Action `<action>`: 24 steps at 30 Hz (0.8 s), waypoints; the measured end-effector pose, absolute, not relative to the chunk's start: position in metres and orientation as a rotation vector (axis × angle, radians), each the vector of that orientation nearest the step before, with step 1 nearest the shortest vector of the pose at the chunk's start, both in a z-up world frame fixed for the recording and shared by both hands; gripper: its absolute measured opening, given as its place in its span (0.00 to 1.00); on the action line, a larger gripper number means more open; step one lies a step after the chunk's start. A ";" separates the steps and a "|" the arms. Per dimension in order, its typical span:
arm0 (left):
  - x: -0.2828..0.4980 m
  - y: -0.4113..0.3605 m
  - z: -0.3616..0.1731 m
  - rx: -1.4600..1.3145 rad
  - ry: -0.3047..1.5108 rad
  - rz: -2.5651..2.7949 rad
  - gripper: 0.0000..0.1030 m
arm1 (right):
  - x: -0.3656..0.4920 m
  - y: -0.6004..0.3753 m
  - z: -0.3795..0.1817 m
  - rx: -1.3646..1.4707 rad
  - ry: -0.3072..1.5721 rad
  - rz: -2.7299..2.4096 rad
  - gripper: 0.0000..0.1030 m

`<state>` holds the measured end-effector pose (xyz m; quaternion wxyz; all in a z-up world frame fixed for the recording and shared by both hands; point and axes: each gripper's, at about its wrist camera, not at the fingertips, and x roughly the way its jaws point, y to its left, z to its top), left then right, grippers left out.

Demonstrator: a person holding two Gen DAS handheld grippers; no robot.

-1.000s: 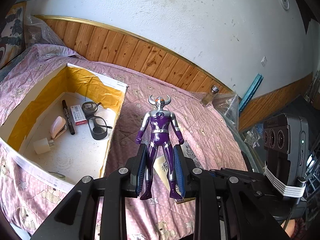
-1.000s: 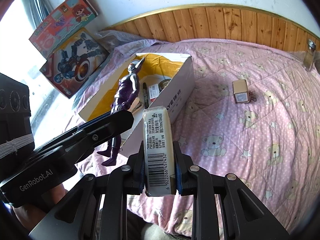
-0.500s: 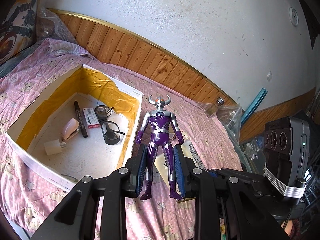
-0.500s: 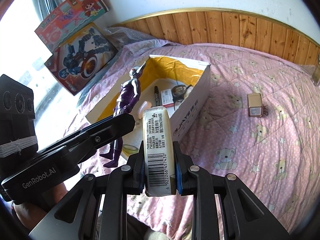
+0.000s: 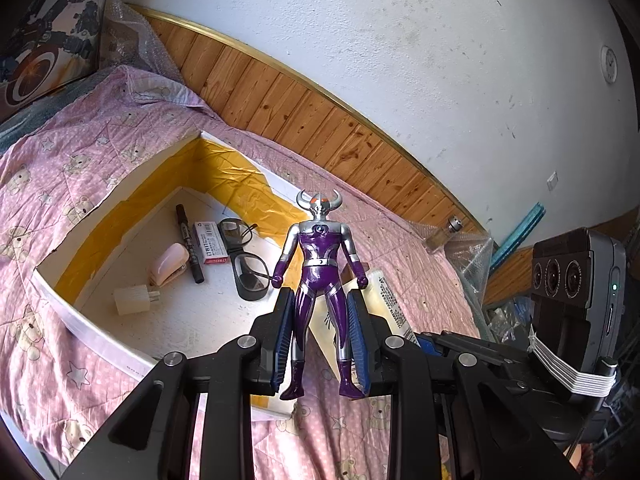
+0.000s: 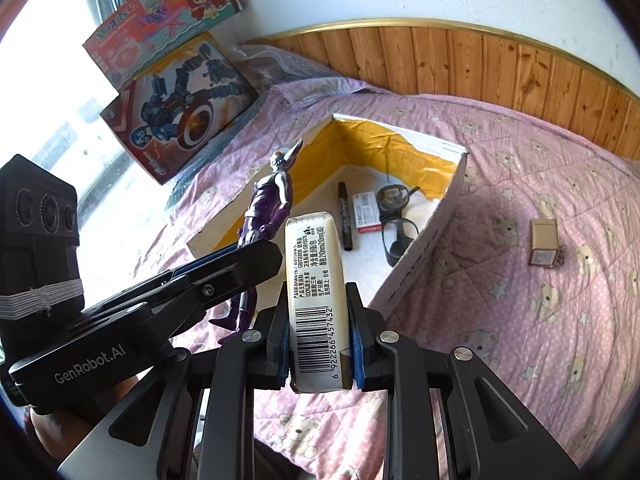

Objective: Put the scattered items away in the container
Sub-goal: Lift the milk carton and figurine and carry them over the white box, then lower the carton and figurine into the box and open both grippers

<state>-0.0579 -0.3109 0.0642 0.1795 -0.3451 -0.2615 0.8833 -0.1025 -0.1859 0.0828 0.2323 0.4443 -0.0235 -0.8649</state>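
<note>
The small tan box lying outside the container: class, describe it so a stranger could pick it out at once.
Start at the pink bear-print quilt and find the open white box with the yellow lining. Right of it, apart from its wall, the small tan box lies alone on the quilt. Unlike everything else, it sits neither in the white box nor in a gripper.

The purple figure (image 5: pixel 320 280) hides part of the tissue pack (image 5: pixel 380 300) behind it in the left wrist view. In the right wrist view the left hand-held gripper (image 6: pixel 256 256) covers the figure's thighs, and the tissue pack (image 6: pixel 316 292) blocks the cardboard box (image 6: pixel 420 264) floor just ahead of the right hand-held gripper (image 6: pixel 318 344). Print on the small red-and-white box (image 6: pixel 366 214) is too small to read. The frame edge crops the toy boxes (image 5: pixel 48 28)
</note>
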 end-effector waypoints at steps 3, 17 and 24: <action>-0.061 -0.321 0.064 -0.982 -0.763 2.509 0.27 | -0.109 -0.192 0.083 1.218 -0.056 -2.369 0.24; -0.085 -0.356 0.037 -1.113 -0.966 2.479 0.27 | -0.149 -0.206 0.072 1.258 -0.091 -2.333 0.24; -0.099 -0.359 0.017 -1.222 -1.059 2.446 0.27 | -0.174 -0.202 0.060 1.317 -0.164 -2.319 0.24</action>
